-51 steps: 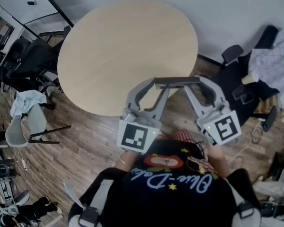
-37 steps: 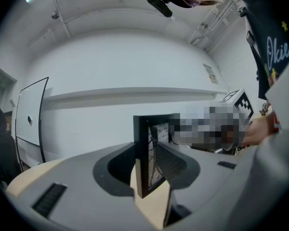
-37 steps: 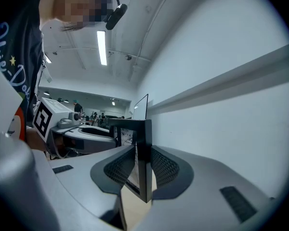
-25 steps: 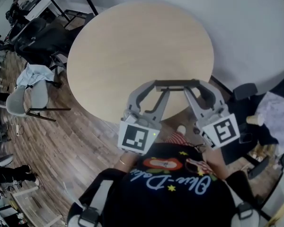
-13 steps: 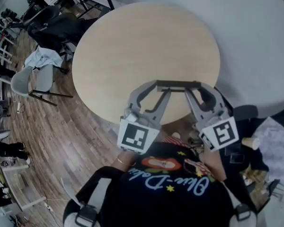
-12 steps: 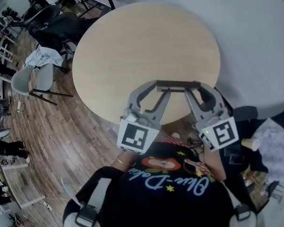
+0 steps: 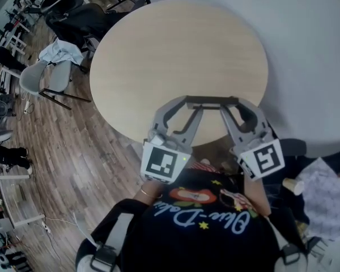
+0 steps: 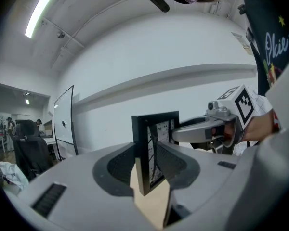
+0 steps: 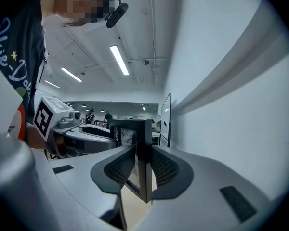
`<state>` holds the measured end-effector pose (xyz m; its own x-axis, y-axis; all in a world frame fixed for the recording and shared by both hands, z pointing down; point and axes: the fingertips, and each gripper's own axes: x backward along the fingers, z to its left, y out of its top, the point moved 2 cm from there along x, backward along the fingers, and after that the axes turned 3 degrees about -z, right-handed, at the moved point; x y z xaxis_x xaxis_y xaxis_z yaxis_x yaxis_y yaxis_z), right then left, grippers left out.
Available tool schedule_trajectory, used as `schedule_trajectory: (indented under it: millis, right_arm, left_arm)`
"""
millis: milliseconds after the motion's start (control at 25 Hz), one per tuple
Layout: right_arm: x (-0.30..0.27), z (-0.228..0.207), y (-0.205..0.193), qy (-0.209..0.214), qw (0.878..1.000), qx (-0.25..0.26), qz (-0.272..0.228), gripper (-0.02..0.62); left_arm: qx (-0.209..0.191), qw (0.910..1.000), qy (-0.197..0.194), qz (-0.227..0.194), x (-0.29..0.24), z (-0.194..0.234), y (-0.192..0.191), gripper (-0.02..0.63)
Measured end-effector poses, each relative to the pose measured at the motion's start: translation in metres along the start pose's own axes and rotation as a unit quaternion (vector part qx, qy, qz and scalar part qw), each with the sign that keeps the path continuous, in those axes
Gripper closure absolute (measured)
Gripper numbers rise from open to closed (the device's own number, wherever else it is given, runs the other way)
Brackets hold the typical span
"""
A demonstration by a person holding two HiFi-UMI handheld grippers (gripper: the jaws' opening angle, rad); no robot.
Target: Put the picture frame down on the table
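The black picture frame (image 7: 211, 101) hangs upright in the air over the near part of the round table (image 7: 175, 44), above its pale wooden top and just inside the near rim. From the head view only its thin top edge shows. The left gripper (image 7: 191, 102) is clamped on the frame's left end and the right gripper (image 7: 230, 102) on its right end; in each gripper view the ribbed pads press flat on both faces of the dark moulding. Both grippers reach out about level from the person's chest and angle inward to meet at the frame, their marker cubes nearest the body. The sheet behind the glass bears fine black-and-white print, too small to read. The dark shirt (image 7: 207, 220) carries white cursive lettering, whose start reads "Okie" in the left gripper view. Beyond the frame the tabletop spreads wide to its far rim, which lies close to the pale wall (image 7: 306, 50). To the left, on the wooden floor (image 7: 73, 152), a grey chair (image 7: 42, 81) stands just beside the table's edge.
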<state>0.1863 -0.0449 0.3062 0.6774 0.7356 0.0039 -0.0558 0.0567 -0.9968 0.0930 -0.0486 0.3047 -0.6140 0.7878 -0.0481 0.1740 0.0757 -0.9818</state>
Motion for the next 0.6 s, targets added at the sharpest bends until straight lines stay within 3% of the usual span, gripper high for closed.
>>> schedule_trajectory:
  millis: [600]
  right_arm:
    - [-0.028,-0.016,-0.011,0.035,0.999,-0.001,0.013,0.511]
  left_arm:
    - [0.005,0.9994,0.027,0.023,-0.016,0.017,-0.015,0.477]
